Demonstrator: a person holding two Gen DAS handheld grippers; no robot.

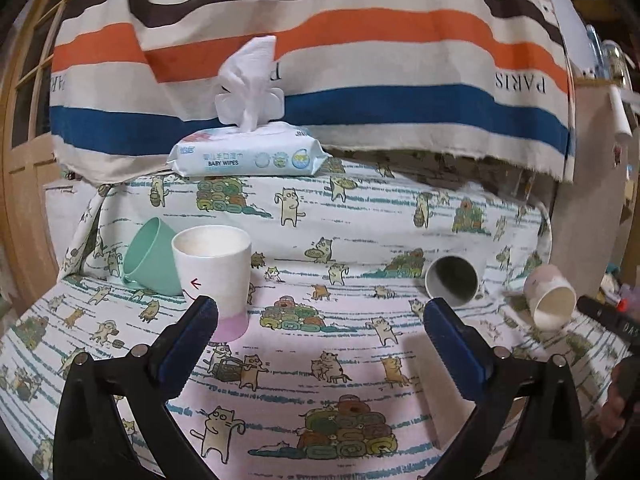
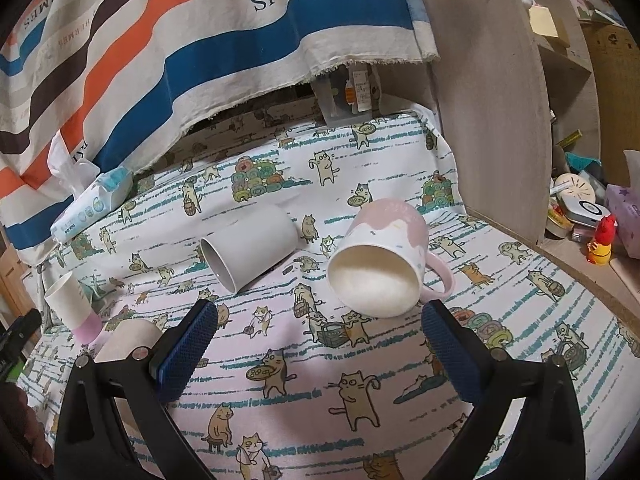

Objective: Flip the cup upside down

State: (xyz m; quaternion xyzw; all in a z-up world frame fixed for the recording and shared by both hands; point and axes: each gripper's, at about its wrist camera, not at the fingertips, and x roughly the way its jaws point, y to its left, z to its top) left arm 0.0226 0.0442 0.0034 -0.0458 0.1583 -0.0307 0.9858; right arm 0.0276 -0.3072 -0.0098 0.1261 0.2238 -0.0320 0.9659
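While both grippers are held above the bench with nothing between their jaws, four cups are spread over the cat-printed cloth (image 1: 360,360). The left gripper (image 1: 320,320) has its jaws spread wide apart, and so has the right gripper (image 2: 319,322).

The white cup with a pink base (image 1: 216,280) stands upright at the left side of the bench, its mouth facing up and its long axis vertical. It is just behind the left finger of the left gripper, which covers part of its lower side. In the right wrist view the same cup (image 2: 74,304) shows small at the left edge, and it looks tilted there because of the lens.

The green cup (image 1: 150,256) leans just beside it, at its left, with the mouth turned up and to the left; if the two touch I cannot tell, because the white cup hides the green cup's near side.

The grey cup (image 2: 250,246) lies on its side near the middle of the bench, its long axis along the cloth and its mouth toward the cameras. The pink mug (image 2: 384,256) lies on its side at the right, well apart from the upright cup, mouth toward the camera, handle at the right and low on the cloth.

A pack of baby wipes (image 1: 248,154) rests at the far edge under a striped cloth (image 1: 320,40). A pale rolled object (image 2: 132,336) behind the right gripper's left finger is mostly hidden, and I cannot tell what it is.
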